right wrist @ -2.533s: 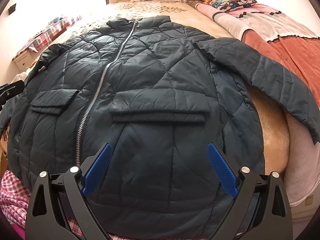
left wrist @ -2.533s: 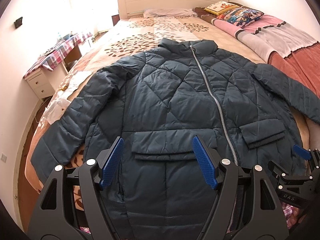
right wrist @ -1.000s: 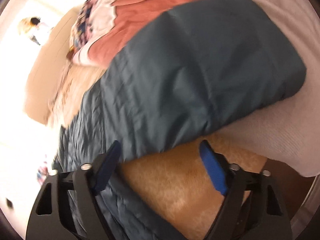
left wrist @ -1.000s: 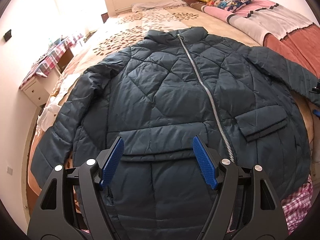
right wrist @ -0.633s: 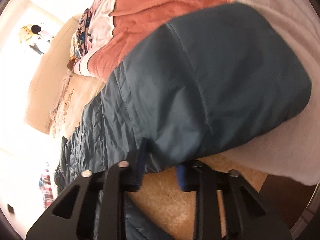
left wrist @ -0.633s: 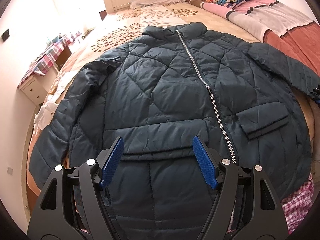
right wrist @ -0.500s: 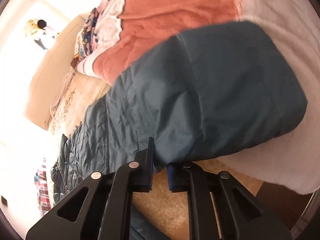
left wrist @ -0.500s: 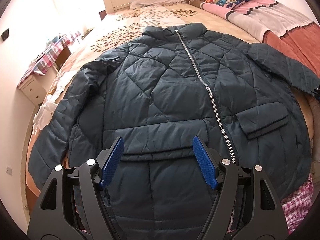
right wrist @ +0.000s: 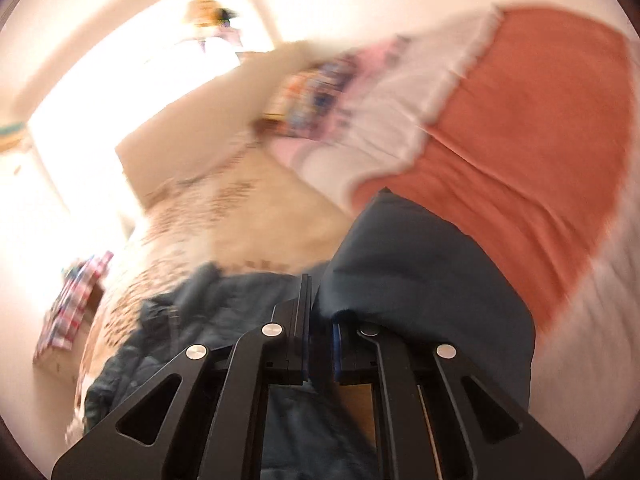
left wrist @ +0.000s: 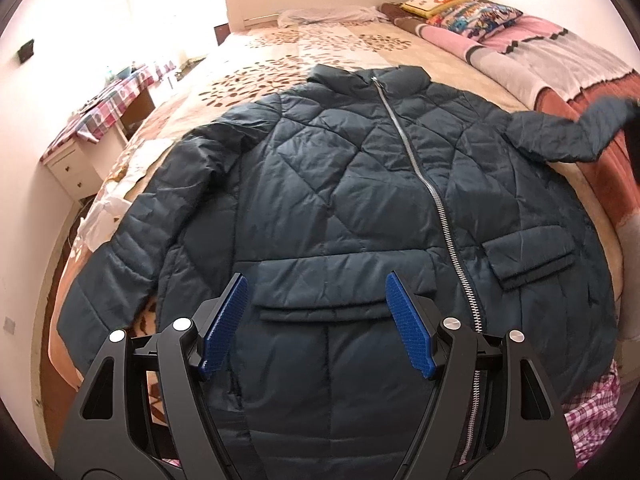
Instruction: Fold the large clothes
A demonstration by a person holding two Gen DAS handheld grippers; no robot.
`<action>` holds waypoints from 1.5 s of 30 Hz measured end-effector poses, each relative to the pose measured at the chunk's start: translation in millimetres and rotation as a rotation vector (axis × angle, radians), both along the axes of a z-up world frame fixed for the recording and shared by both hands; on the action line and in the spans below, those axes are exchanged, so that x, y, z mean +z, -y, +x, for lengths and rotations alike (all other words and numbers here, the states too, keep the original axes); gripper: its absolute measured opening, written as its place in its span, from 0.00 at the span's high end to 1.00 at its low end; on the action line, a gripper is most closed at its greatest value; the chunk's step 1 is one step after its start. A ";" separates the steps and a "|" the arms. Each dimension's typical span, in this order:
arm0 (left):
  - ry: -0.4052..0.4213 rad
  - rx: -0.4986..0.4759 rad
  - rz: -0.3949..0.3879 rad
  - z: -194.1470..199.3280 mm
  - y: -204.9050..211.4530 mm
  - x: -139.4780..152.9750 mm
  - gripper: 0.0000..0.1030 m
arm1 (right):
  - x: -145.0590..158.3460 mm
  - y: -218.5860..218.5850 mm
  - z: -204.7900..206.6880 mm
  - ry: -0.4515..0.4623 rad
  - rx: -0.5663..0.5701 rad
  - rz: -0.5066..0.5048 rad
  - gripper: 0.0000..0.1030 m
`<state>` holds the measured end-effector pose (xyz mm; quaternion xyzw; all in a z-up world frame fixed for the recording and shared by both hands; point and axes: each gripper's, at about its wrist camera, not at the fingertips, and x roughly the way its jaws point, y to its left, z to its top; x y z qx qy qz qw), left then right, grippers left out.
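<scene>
1. Left wrist view: our left gripper (left wrist: 316, 324) hovers above the hem of the dark quilted jacket (left wrist: 340, 208), its blue fingers (left wrist: 225, 324) spread wide with nothing between them. The jacket lies face up and zipped on the bed (left wrist: 280, 52), collar toward the headboard, hem toward us. Its left sleeve (left wrist: 132, 240) trails down along the bed's edge. The right sleeve (left wrist: 568, 136) is raised off the bedding at the far right, its cuff end blurred against a dark shape at the frame edge.

2. Right wrist view: the picture is smeared by motion. Our right gripper (right wrist: 320, 332) has its fingers clenched on the fabric of the right sleeve (right wrist: 420, 280), which bulges over and beside them. Behind it lie the orange blanket (right wrist: 540, 140) and the patterned bedspread (right wrist: 240, 220). The jacket body shows only as a dim mass at the lower left.

3. The step in hand, as we judge it, is carrying this sleeve across the chest to begin the fold. To do it well we should:
   - lift the sleeve clear so it does not drag the body askew;
   - lay it flat across the front, cuff pointing to the opposite side, with the fold at the shoulder seam;
   - use the free left gripper to pin the hem or front panel if the padded cloth slides;
   - let go only once the sleeve rests flat, since puffy fabric tends to spring back.
</scene>
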<state>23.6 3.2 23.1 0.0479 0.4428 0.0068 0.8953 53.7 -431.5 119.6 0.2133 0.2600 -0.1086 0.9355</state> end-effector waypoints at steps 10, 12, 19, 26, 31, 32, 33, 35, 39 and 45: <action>0.037 0.093 -0.029 0.7 -41.2 6.9 0.31 | 18.6 -158.8 63.7 0.016 0.486 -0.224 0.91; 0.041 0.111 -0.031 0.3 -49.5 7.1 0.31 | 3.0 -183.6 76.9 -0.018 0.547 -0.217 0.91; 0.030 0.168 -0.032 -0.9 -75.2 0.6 0.31 | -74.5 -264.0 107.9 -0.193 0.657 -0.203 0.91; 0.032 0.187 -0.032 1.1 -84.9 0.7 0.31 | -146.6 -309.6 124.3 -0.435 0.702 -0.290 0.91; 0.193 0.222 0.085 -4.7 -84.9 33.3 0.31 | -150.3 -304.6 112.0 -0.485 0.731 -0.198 0.33; 0.226 0.225 0.117 -6.9 -86.1 41.2 0.31 | -146.9 -304.6 105.9 -0.484 0.737 -0.197 0.24; 0.284 0.226 0.172 -12.5 -89.4 54.3 0.30 | -142.3 -305.9 100.5 -0.469 0.745 -0.208 0.23; 0.377 0.243 0.287 -24.5 -96.6 75.3 0.30 | -134.5 -313.0 91.8 -0.455 0.774 -0.255 0.23; 0.525 0.321 0.562 -63.6 -127.2 118.8 0.24 | -121.3 -322.4 80.5 -0.433 0.782 -0.291 0.23; 0.610 0.474 0.898 -117.9 -166.4 163.5 0.20 | -104.0 -335.9 59.8 -0.389 0.805 -0.292 0.23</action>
